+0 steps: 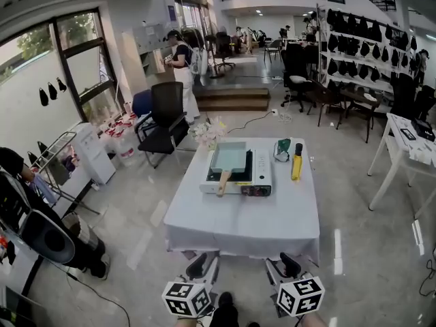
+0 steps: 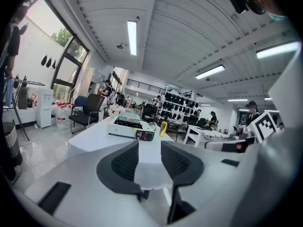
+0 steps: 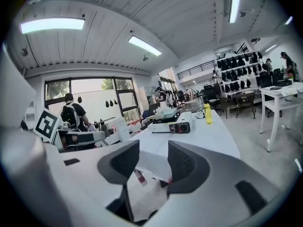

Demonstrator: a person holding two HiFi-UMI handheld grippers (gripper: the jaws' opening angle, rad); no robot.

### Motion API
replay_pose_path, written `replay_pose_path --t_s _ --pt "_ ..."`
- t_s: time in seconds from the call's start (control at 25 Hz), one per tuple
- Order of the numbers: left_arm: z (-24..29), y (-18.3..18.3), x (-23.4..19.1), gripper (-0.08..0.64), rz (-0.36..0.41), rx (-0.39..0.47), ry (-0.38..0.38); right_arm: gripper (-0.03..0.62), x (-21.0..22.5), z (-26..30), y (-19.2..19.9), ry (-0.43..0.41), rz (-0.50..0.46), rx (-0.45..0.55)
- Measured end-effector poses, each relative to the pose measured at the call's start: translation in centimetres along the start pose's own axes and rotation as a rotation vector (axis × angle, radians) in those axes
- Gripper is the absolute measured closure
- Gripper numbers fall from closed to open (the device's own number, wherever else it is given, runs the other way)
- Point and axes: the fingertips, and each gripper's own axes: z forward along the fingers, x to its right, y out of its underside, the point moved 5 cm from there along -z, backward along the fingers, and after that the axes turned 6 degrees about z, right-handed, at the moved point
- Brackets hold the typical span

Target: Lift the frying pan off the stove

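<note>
Counter fills centre frame under a white cloth. The stove sits in its upper half, and the pan is still on the burner, upper centre, with its wooden handle pointing down-frame toward the camera. Left gripper and right gripper are both at the bottom edge, short of the counter's near edge and well apart from the pan. Jaws are apart on both and nothing is between them. A yellow bottle stands just right of the stove. Lift not started, as I read it. Risks:
- A handle-only grab leaves the pan weight hanging out front. If the grip is shallow or off-axis, the pan could droop or roll in the pads.
- Lifting at an angle could drag the stove along the cloth.
- A wide approach from the right could clip the bottle.
</note>
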Motion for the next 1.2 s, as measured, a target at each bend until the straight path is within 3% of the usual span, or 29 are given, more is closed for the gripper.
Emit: replay_pose_path --t_s 0.48,0.84,1.2 --pt "5.5 -1.3 -6.3 0.411 -0.031 -0.003 0.021 0.405 0.3 7.7 -2.6 -0.015 0.035 0.0" --pt "12.2 -3.4 -14.2 0.411 -0.056 0.001 0.05 0.405 0.6 17.2 -5.9 0.021 0.055 0.03" --pt "18.5 -5.8 -19.4 0.411 -0.079 -0.006 0.106 0.405 2.2 23.1 -9.2 0.078 0.115 0.055"
